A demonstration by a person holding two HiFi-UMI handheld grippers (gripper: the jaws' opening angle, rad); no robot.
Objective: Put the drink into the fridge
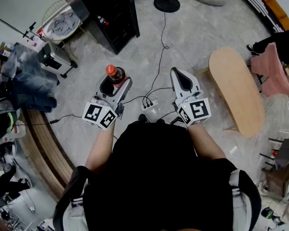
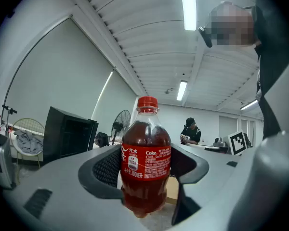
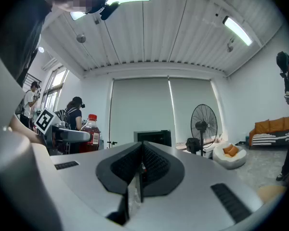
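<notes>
- Left grey hand-held gripper [image 1: 112, 82]: jaws clasp a clear plastic bottle of dark red drink with red cap and red label [image 2: 145, 163], upright, lifted above the grey floor.
- Right grey hand-held gripper [image 1: 182, 78]: jaws pressed together, nothing between them.
- Black upright cabinet [image 1: 111, 13]: far left, well apart from the bottle.

Head view steeply down, gripper views forward, close, all sharing bottle [image 1: 113, 74]
</notes>
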